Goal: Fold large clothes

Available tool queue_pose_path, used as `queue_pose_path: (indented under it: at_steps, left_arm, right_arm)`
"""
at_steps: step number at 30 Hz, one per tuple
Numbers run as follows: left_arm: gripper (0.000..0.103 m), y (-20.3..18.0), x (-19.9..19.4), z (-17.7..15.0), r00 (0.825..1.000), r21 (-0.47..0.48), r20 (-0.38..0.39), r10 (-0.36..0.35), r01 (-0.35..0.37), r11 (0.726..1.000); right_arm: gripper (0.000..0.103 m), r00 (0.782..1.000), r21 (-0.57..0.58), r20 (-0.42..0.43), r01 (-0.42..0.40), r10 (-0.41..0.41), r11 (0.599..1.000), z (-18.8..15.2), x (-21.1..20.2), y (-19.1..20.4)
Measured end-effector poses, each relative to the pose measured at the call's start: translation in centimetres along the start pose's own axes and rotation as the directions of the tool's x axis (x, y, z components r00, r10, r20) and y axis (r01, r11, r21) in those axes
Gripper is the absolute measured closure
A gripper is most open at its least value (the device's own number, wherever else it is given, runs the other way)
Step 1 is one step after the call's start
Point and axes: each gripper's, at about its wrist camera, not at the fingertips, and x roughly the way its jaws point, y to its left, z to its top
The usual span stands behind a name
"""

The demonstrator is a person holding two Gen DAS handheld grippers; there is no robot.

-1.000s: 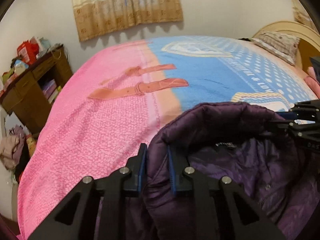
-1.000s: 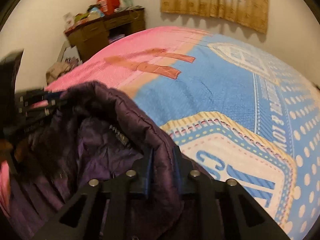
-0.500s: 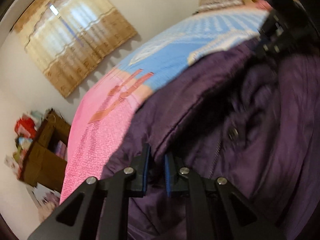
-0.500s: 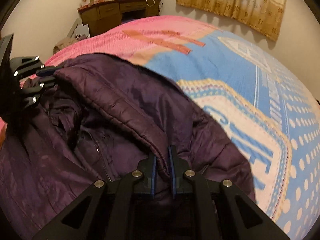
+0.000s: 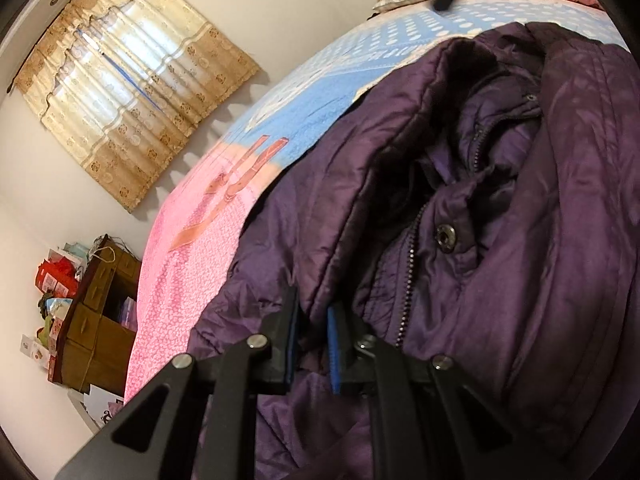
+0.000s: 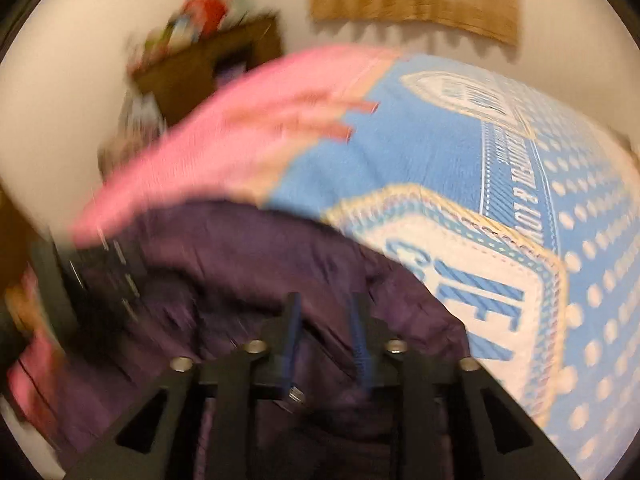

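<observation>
2 grippers are in my views: left gripper (image 5: 312,344) pinches a fold of the purple jacket (image 5: 500,220), which fills the frame's right on the bed (image 5: 192,280); right gripper (image 6: 326,340), blurred, stands apart over it.

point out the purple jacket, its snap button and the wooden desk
purple jacket (image 5: 580,200): left wrist view, on the quilted front panel
snap button (image 5: 445,236): left wrist view, on the metal stud beside the zipper
wooden desk (image 5: 96,332): left wrist view, on its drawer front
</observation>
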Motion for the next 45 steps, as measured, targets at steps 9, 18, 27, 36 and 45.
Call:
queue_pose_path:
  at_steps: [9,18,27,36,45]
  left_arm:
    - [0.091,-1.3,-1.2,-0.5,1.0,0.047,0.018,0.018,-0.018,0.999]
    - [0.073,3.5,-6.3,1.0,0.988,-0.223,0.114,-0.105,0.129,0.966]
    - [0.036,6.1,-0.8,3.3,0.997,-0.532,-0.04,-0.064,0.033,0.846]
    - [0.032,4.6,3.6,-0.7,0.984,-0.64,-0.123,-0.131,0.022,0.768]
    - [0.03,5.8,4.1,-1.8,0.979,-0.706,-0.065,-0.195,0.093,0.702]
  right_arm:
    - [0.046,0.987,0.094,-0.082,0.144,-0.137,0.985,-0.2,8.4,3.1]
    - [0.047,0.98,0.008,-0.09,0.181,-0.18,0.983,-3.6,9.2,2.8]
    - [0.046,0.983,-0.032,-0.065,0.168,-0.17,0.985,-4.0,10.0,2.7]
    - [0.046,0.992,0.007,-0.034,0.12,-0.12,0.993,-4.2,10.2,1.8]
    - [0.046,0.993,0.007,-0.026,0.114,-0.114,0.993,-4.2,10.4,1.7]
